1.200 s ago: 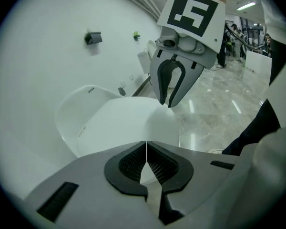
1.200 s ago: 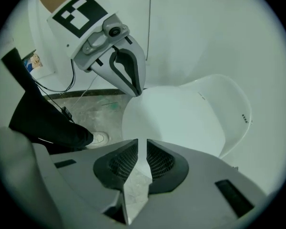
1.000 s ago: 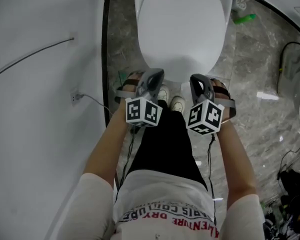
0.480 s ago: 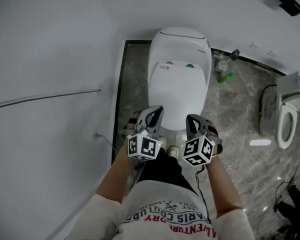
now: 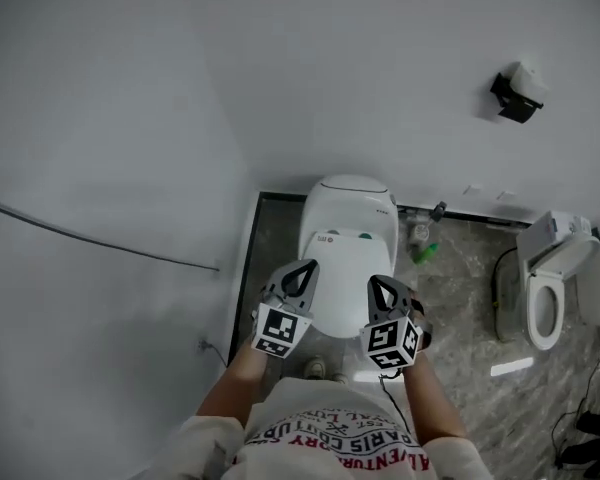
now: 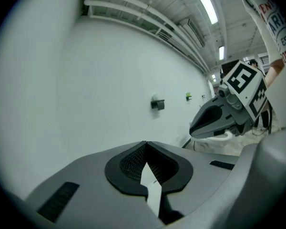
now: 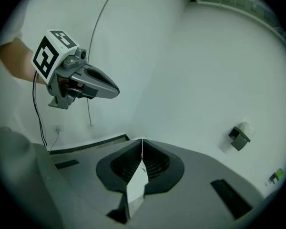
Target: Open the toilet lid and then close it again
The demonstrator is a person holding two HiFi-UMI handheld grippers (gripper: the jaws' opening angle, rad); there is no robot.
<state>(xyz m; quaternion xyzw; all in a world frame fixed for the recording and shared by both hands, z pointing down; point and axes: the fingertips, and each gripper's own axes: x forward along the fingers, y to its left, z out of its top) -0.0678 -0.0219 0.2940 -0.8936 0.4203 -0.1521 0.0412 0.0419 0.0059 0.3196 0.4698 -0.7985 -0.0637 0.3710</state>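
White walls [image 5: 130, 118] close round a grey marbled floor [image 5: 460, 308] in this washroom. On my left gripper [image 6: 146, 146] the jaws are clenched, their dark ribbed pads meeting at the tips with nothing held between them; only pale wall shows beyond. The right gripper [image 7: 142, 142] reads the same in its own view: jaws pressed together, empty, aimed at bare wall.

Each gripper sees its partner off to the side. The right marker cube [image 6: 245, 82] sits in the upper right of the left gripper view, and the left marker cube [image 7: 50, 54] in the upper left of the right gripper view.

In the head view I see both grippers side by side at lower centre, apart from each other. They are held out on bare forearms [image 5: 235, 383] above a white printed shirt [image 5: 330, 443].

Just above them in the frame is the toilet [image 5: 352, 200]. Its toilet lid [image 5: 345, 268] lies down flat, closed over the bowl. The grippers overlap its near end in the picture, yet neither view along the jaws shows them touching it.

A small green bottle [image 5: 426, 252] lies on the floor just right of the toilet's base. Further right, near the frame edge, a second toilet [image 5: 558, 253] stands with its bowl uncovered. A black box [image 5: 515, 93] is fixed to the wall in the upper right, and a thin cable [image 5: 80, 238] runs across the wall at left.
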